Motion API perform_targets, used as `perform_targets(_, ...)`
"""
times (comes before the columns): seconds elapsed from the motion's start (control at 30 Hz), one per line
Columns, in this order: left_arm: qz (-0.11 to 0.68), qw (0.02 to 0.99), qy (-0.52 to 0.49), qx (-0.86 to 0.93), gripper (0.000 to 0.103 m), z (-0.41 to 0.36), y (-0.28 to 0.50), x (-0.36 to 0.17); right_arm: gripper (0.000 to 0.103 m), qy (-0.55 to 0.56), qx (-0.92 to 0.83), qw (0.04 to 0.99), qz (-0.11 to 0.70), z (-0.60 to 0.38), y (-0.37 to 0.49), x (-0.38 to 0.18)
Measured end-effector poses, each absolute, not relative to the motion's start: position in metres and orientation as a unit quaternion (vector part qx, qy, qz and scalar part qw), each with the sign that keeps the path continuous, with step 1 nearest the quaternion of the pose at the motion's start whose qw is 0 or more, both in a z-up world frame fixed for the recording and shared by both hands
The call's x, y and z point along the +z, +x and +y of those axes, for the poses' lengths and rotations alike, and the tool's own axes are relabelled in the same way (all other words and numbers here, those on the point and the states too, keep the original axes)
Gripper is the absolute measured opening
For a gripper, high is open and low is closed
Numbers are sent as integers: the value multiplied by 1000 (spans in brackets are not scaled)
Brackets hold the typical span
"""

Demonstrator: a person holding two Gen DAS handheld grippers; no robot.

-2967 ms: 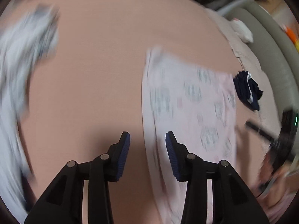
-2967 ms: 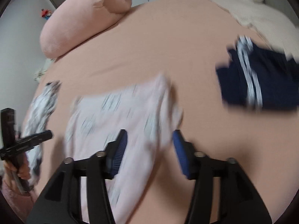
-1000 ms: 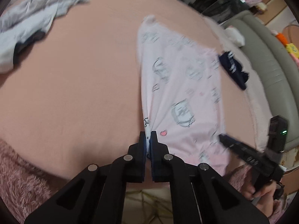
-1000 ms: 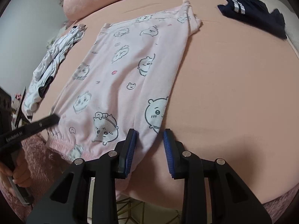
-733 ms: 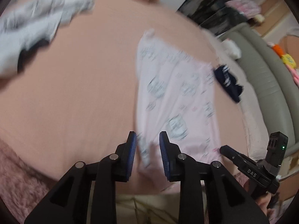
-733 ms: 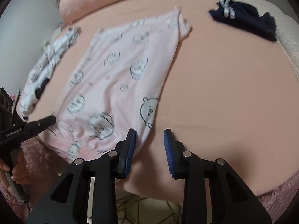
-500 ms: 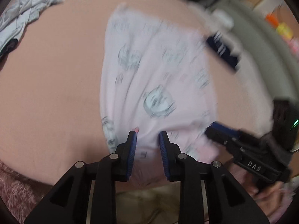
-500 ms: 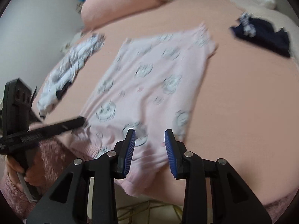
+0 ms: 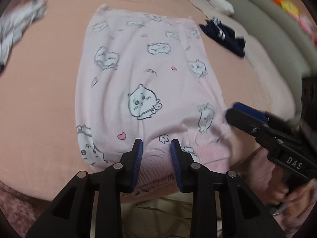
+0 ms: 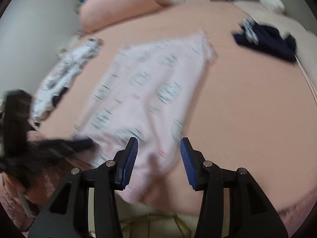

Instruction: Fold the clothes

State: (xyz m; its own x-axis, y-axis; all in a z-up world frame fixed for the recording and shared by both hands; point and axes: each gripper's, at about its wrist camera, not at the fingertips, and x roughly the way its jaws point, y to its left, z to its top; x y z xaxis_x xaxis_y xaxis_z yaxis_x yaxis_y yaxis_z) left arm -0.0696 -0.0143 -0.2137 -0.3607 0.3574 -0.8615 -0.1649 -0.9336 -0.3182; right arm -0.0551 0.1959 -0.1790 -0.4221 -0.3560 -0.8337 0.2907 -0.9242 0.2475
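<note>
A pale pink garment (image 9: 138, 75) printed with cartoon animals lies spread flat on the peach bed sheet (image 9: 39, 99), its ribbed hem at the bed's near edge. My left gripper (image 9: 156, 148) hovers over the middle of that hem. Its jaws are opening, and the cloth lies under the gap with no pad pressing on it. In the blurred right wrist view, my right gripper (image 10: 159, 148) hangs over the garment's (image 10: 150, 87) near right corner, jaws opening, with nothing pinched. Each gripper shows in the other's view: right gripper (image 9: 247, 117), left gripper (image 10: 65, 144).
A navy garment (image 9: 223, 35) lies at the far right of the bed, and a crumpled white-grey garment (image 10: 65, 73) at the far left. A pink pillow (image 10: 122, 6) sits at the head. A grey-green sofa (image 9: 267, 29) runs along the right side.
The left gripper let go of the garment's left hem corner, opened and slid right to mid-hem. The right gripper's jaws widened as it lifted and shifted over the garment's corner.
</note>
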Motion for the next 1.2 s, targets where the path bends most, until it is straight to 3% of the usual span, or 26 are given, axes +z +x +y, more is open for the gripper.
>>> perform_targets(0.13,-148,192,-539,807,33,-35,-62,-208,45,534,-821,201,11,184,-51,-197)
perform_targets(0.27,-178,177,-535,807,33,-50,-60,-206,50,553,-807,202,33,197,-40,-196)
perform_targets(0.37,-175,205,-549,791,36,-35,-63,-211,50,549,-806,221,7,207,-42,-188)
perform_targets(0.43,-145,225,-547,793,45,-21,-58,-208,50,530,-816,228,-14,213,-46,-181)
perform_targets(0.57,-149,211,-528,809,45,-25,-59,-197,51,506,-829,233,-49,212,-58,-176)
perform_targets(0.67,-134,150,-558,805,45,-41,-61,-203,51,556,-806,204,2,191,-70,-201)
perform_targets(0.7,-120,130,-584,793,39,-45,-58,-207,51,549,-809,207,24,189,-65,-201)
perform_targets(0.87,-151,140,-563,800,39,-72,-50,-185,55,555,-803,214,46,211,-48,-174)
perform_targets(1.2,-80,135,-512,844,40,-52,-168,-186,55,495,-844,203,19,189,-142,-153)
